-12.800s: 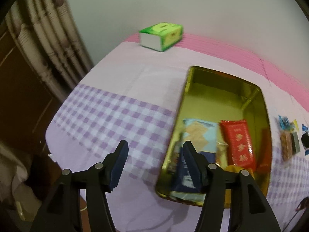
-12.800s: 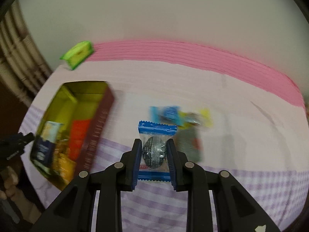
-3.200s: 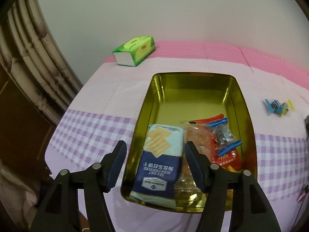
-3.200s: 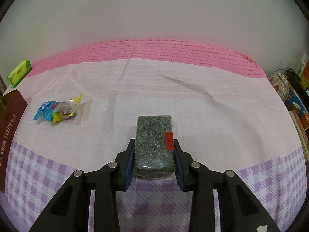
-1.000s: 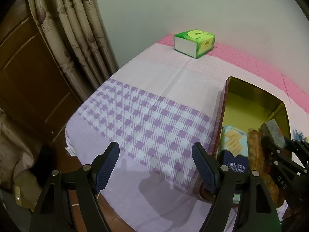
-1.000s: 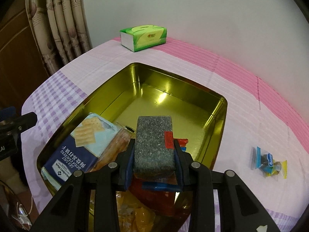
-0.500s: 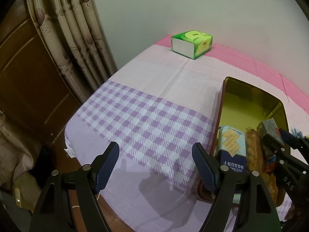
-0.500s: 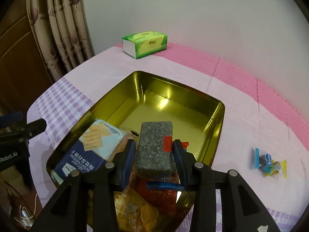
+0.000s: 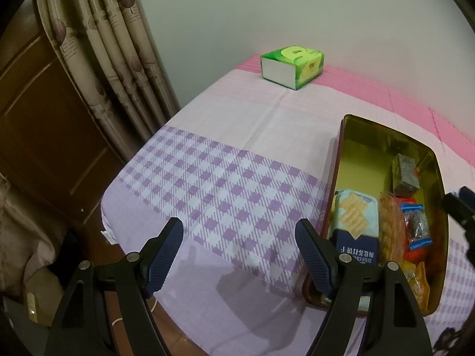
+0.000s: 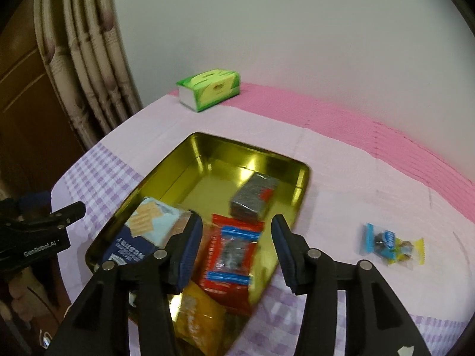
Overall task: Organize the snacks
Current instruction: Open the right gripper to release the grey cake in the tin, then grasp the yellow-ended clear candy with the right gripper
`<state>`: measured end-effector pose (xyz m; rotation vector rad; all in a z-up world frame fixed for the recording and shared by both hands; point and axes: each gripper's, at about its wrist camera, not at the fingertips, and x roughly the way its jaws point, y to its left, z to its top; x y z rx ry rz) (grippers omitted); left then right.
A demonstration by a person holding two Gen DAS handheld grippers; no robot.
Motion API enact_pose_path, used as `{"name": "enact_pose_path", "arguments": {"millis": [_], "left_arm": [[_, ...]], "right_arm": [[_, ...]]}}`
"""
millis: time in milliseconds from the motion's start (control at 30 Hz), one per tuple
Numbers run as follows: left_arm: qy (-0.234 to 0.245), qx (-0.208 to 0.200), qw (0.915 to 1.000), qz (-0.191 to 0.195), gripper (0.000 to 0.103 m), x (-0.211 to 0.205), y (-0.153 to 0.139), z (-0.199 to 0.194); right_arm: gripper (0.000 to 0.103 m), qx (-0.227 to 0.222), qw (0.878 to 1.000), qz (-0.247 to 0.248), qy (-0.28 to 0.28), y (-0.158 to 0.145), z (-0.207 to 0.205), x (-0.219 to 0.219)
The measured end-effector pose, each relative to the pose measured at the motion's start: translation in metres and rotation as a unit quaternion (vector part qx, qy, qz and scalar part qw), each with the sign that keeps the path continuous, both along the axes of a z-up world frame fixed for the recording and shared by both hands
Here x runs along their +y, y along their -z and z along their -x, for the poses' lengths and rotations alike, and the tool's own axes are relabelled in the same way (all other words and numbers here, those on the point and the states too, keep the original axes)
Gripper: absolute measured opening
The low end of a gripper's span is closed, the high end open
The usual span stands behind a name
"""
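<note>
**Seaweed block released into the tin; small candies left outside**

Dropped since a second ago: dark speckled snack block [image 10: 254, 196], then clamped between the right gripper's pads above the tin, now lying free on the bare gold floor toward the far right corner, tilted slightly against the wall. Right gripper [image 10: 236, 247] lifted clear of it, jaws opening, nothing between them.

Inside the gold tin [image 10: 190, 145], near end already packed: blue-and-cream soda cracker pack [image 10: 145, 227] on the left, an orange-brown snack bag [image 9: 389, 224] beside it, a red packet [image 10: 230, 255] with a clear blue-edged pouch [image 10: 233, 252] lying on top, and a yellow-orange wrapper [image 10: 199, 311] at the nearest corner. Far half mostly bare, room to spare.

Left to do, judging by the layout: a small cluster of blue and yellow wrapped candies [image 10: 389, 244] on the pink cloth, well apart from the tin on its right. Probably the last pickup. No lid visible.

Left gripper [image 9: 239, 255] spread wide and empty, hovering over the purple-check tablecloth [image 9: 207, 184] just left of the tin. Green tissue box [image 9: 292, 66] at the far edge, not a snack.
</note>
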<state>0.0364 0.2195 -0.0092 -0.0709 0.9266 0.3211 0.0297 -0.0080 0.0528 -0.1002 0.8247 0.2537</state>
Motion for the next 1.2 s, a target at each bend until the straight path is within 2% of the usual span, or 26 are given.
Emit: {"name": "enact_pose_path", "arguments": {"millis": [267,600,733,1200], "left_arm": [[-0.001,0.0,1.0,0.001,0.078,-0.001,0.0,0.0],[0.002,0.0,1.0,0.001,0.079,-0.003,0.001,0.001],[0.003,-0.001,1.0,0.0,0.079,-0.003,0.001,0.001],[-0.002,-0.003,1.0,-0.001,0.079,-0.001,0.001,-0.002]], "right_arm": [[0.048,-0.01,0.998,0.001,0.062,-0.005,0.005,-0.069],[0.048,0.004,0.986,0.017,0.169,0.01,-0.002,-0.179],[0.05,0.018,0.983,0.02,0.182,0.024,-0.008,-0.195],[0.054,0.028,0.979,0.018,0.199,0.062,-0.037,-0.208]]}}
